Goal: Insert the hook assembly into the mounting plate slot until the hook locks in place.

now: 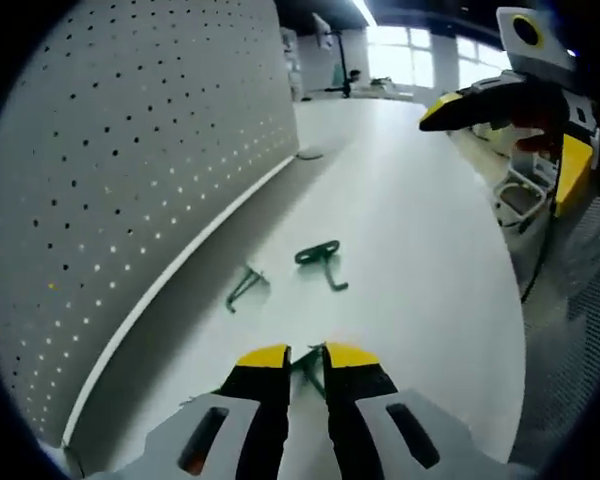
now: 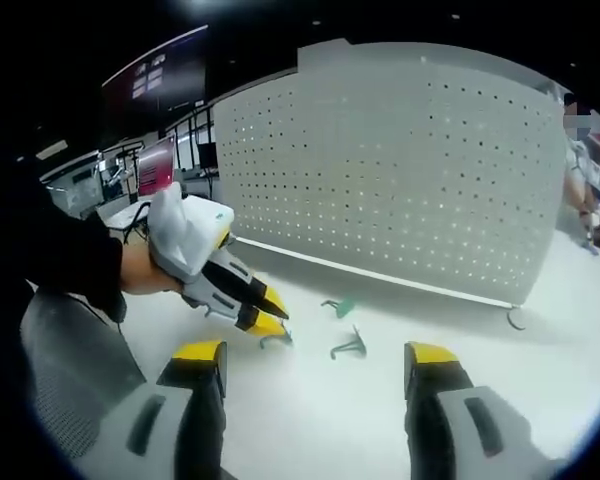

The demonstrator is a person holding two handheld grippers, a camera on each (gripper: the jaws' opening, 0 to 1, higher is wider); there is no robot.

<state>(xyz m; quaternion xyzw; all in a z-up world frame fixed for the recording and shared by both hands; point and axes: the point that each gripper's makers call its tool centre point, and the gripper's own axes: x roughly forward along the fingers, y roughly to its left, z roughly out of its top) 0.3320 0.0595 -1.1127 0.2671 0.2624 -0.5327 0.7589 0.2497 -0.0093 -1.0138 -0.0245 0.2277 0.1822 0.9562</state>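
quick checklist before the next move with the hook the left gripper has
1. Left gripper shut on a hook: ok.
2. Right gripper open and free: ok.
3. Two spare hooks on the table, in sight: ok.
4. Pegboard standing upright at the table's edge, unobstructed: ok.
5. Which slot the hook goes into: cannot tell.
6. Hook's orientation in the jaws: cannot tell, mostly hidden.

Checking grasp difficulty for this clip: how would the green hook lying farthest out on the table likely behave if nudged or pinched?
The green hook looks like thin bent metal, so probably stiff and light. It lies flat on the smooth white table, so a nudge would likely slide or spin it rather than roll it. Its low profile may make pinching with the left tongs fiddly.
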